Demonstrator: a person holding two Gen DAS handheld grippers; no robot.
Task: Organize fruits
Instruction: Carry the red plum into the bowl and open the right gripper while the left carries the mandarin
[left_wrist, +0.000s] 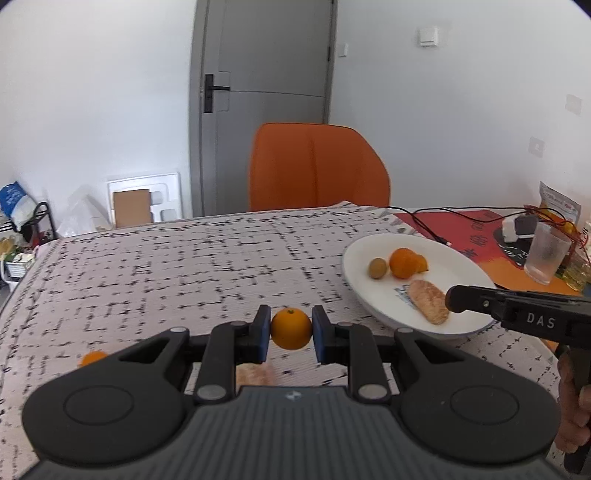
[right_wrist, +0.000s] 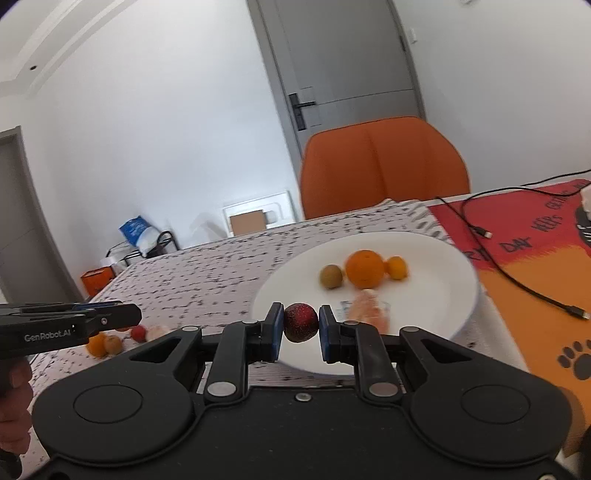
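Observation:
My left gripper (left_wrist: 291, 328) is shut on a small orange (left_wrist: 291, 329), held above the patterned tablecloth, left of the white plate (left_wrist: 461, 258). My right gripper (right_wrist: 301, 323) is shut on a dark red fruit (right_wrist: 301, 322) over the near rim of the plate (right_wrist: 443, 258). The plate holds a kiwi (right_wrist: 330, 276), a big orange (right_wrist: 365, 268), a small orange (right_wrist: 396, 267) and a peeled pale segment (right_wrist: 367, 308). Loose fruits lie on the cloth at left: an orange (right_wrist: 96, 344), a brownish one (right_wrist: 113, 344), a red one (right_wrist: 138, 333) and a pale one (right_wrist: 157, 332).
An orange chair (left_wrist: 317, 166) stands behind the table. A red and orange mat (right_wrist: 535, 266) with black cables (right_wrist: 517, 280) lies right of the plate. A frosted glass (left_wrist: 546, 254) and packets stand at the far right. The table's left edge drops to floor clutter.

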